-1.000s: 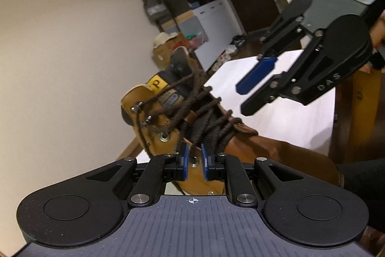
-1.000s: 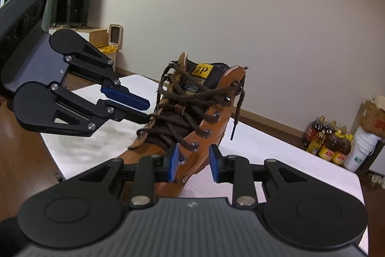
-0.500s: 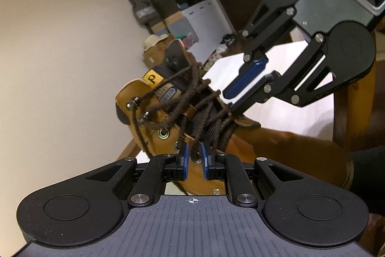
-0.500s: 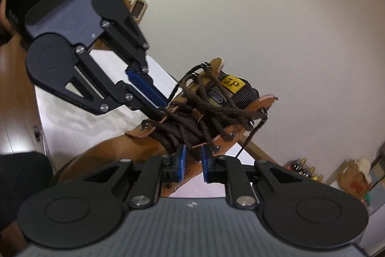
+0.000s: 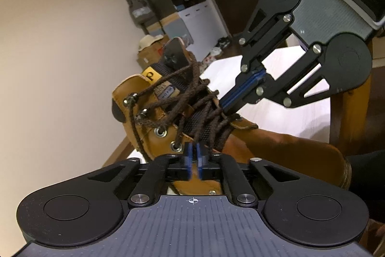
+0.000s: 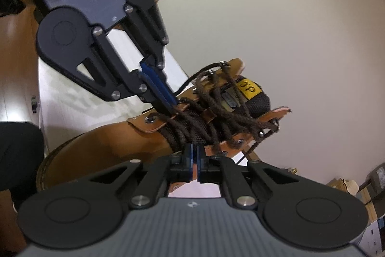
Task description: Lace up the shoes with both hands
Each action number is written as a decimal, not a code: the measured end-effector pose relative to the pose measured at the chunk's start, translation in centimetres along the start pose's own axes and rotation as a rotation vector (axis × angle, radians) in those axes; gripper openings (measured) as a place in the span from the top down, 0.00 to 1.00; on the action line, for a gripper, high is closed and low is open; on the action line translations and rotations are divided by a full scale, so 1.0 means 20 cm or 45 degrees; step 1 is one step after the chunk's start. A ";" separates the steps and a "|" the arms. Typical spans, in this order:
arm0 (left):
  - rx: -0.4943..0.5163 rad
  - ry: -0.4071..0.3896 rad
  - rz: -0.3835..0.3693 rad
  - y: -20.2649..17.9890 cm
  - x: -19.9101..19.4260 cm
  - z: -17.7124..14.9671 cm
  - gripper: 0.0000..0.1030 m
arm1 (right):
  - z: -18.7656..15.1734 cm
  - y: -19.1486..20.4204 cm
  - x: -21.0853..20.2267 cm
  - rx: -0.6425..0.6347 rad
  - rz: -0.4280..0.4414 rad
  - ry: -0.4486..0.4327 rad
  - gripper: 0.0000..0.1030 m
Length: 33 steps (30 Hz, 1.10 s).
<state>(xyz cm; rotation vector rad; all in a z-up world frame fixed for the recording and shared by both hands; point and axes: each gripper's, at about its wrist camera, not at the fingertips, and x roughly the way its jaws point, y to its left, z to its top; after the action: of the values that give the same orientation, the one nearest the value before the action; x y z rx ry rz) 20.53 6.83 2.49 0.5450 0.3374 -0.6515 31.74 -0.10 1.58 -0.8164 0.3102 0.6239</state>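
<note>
A tan leather boot (image 5: 154, 134) with dark brown laces (image 5: 192, 98) stands on the white table (image 5: 288, 117), toe toward me. My left gripper (image 5: 194, 153) is at the near row of eyelets, its jaws closing with a lace strand running down between the blue pads. In the right wrist view the same gripper (image 6: 172, 105) has its tip pressed into the laces (image 6: 216, 112) on the boot (image 6: 108, 143). My right gripper (image 6: 194, 155) is shut on a lace strand at the opposite eyelet row. From the left wrist view its tips (image 5: 228, 108) meet at the tongue's far edge.
A wooden chair post (image 5: 349, 117) stands at the table's right. Cabinets (image 5: 192, 16) and cardboard boxes (image 5: 149, 52) are far behind the boot. A dark sleeve (image 6: 19, 155) fills the left edge. A plain wall rises beyond the table edge (image 6: 72, 98).
Both pairs of jaws went from apart to together on the laces. The right gripper rolled and moved in from above the table to the boot's lacing.
</note>
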 end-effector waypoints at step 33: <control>0.124 -0.017 0.079 0.00 0.02 -0.03 0.92 | -0.03 -0.05 -0.06 -0.073 -0.096 -0.036 0.87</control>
<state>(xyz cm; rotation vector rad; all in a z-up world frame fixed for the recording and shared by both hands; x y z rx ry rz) 20.73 7.01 1.94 0.6414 0.2762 -0.6131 31.43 -1.54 2.49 -0.8699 0.2357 0.5756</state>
